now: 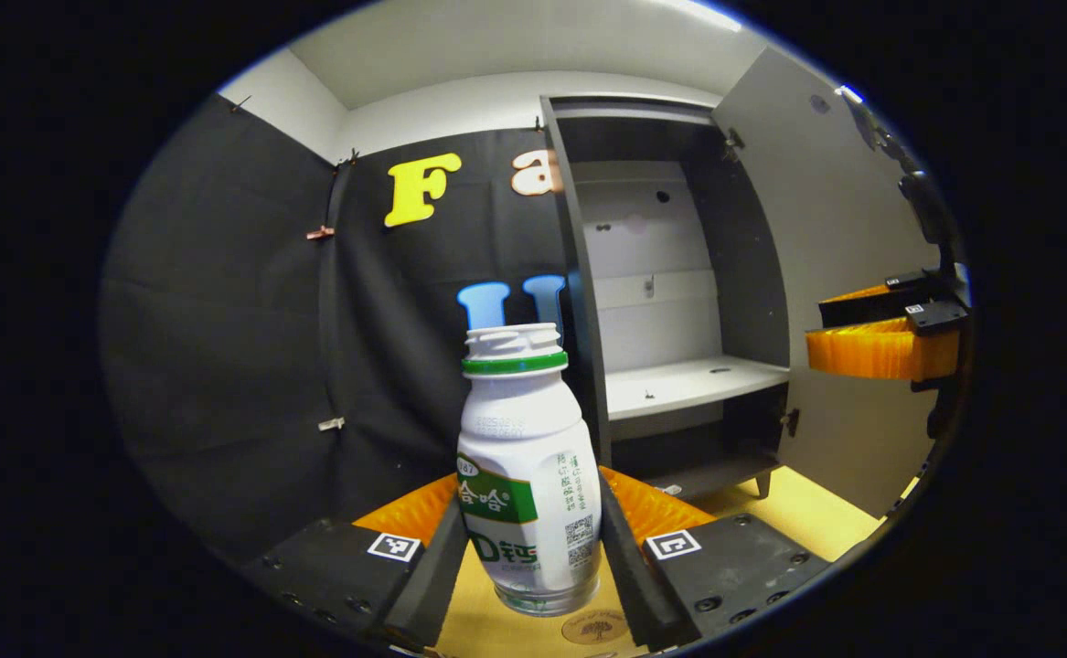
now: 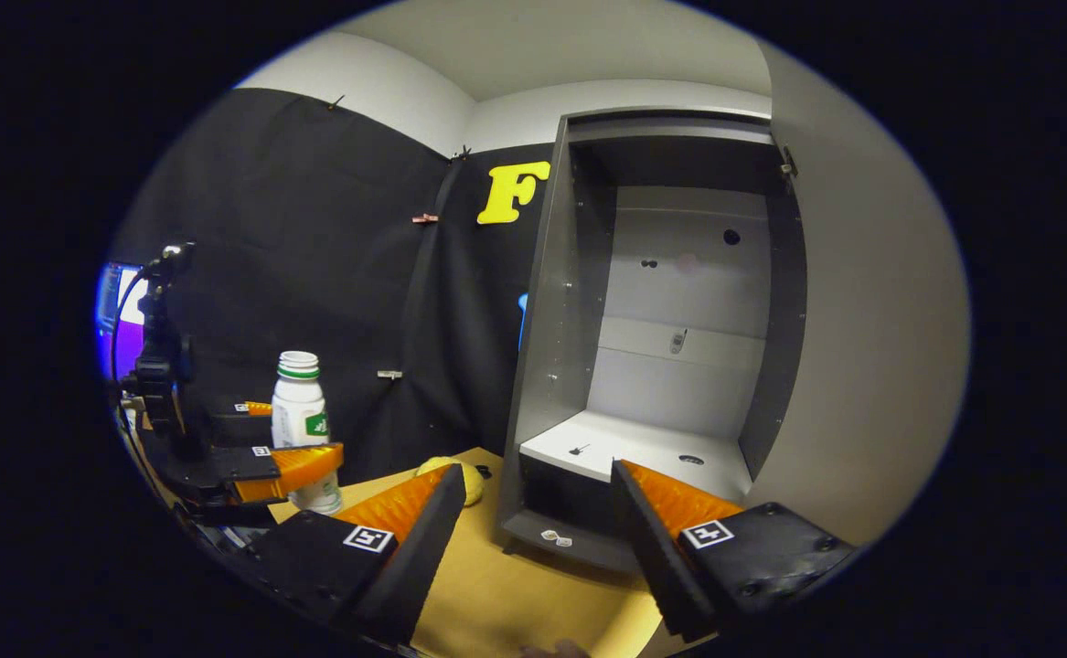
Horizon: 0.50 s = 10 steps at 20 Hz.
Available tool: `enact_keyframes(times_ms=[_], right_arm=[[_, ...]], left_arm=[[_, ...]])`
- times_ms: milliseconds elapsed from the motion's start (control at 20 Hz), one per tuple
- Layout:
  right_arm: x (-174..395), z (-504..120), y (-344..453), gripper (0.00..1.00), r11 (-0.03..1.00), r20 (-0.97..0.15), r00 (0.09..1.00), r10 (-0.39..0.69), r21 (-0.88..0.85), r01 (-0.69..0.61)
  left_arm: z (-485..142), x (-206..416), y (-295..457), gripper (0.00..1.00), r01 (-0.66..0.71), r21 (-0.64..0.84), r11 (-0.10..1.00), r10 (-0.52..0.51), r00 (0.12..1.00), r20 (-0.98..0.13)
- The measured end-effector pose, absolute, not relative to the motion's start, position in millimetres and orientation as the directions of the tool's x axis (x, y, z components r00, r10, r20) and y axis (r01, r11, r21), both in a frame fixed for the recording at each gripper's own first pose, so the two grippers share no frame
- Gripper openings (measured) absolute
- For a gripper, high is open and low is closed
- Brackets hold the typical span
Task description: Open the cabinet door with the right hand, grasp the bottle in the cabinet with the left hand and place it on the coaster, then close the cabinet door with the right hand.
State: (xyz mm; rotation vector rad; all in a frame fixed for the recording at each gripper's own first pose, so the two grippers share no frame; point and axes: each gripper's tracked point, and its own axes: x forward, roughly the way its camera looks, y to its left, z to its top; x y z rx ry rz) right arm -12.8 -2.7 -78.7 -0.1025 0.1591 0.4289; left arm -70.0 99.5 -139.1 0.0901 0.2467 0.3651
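Two fingers of the left gripper stand on either side of the bottle, which sits upright between them, its base low in the gap and its open, capless neck rising well above the fingertips. In the left gripper view the inner faces of the fingers lie just beside the bottle's lower body; whether both press on it cannot be told. Directly below the bottle's base, nearer the camera, lies the coaster, a round brown disc on the yellow table; the base appears above it, and contact cannot be confirmed.

Ahead and to the right of the left jaws stands the cabinet, with its door swung fully open on the right. The white shelf inside carries nothing of note. Further right, beside the door, the right gripper shows at the edge of that view.

Seen from the right gripper view, the right gripper holds its jaws wide apart with nothing between them, facing the cabinet's lower front. Off to the left of these jaws the left gripper and bottle stand on the table's far side. A small yellow object lies just beyond the left fingertip, unidentified.
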Motion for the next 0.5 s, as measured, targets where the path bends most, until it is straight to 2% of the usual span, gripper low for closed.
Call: enact_keyframes(times_ms=[200, 400, 500], right_arm=[[4.8, -124.3, 2.5, 0.98, 0.914, -0.186, 0.905, 0.382, -0.072, -0.400], [30.5, -196.9, -6.4, 0.98, 0.940, -0.234, 0.932, 0.278, -0.131, -0.313], [34.5, -229.6, -11.3, 0.98, 0.945, -0.254, 0.938, 0.235, -0.165, -0.282]], left_arm=[[-195.6, -68.1, 97.9, 0.75, -0.343, 0.134, 0.930, 0.366, 0.902, -0.231], [-246.1, -55.2, 92.1, 0.75, -0.335, 0.145, 0.931, 0.355, 0.922, -0.152], [-292.0, -47.8, 78.6, 0.75, -0.323, 0.112, 0.940, 0.339, 0.924, -0.178]])
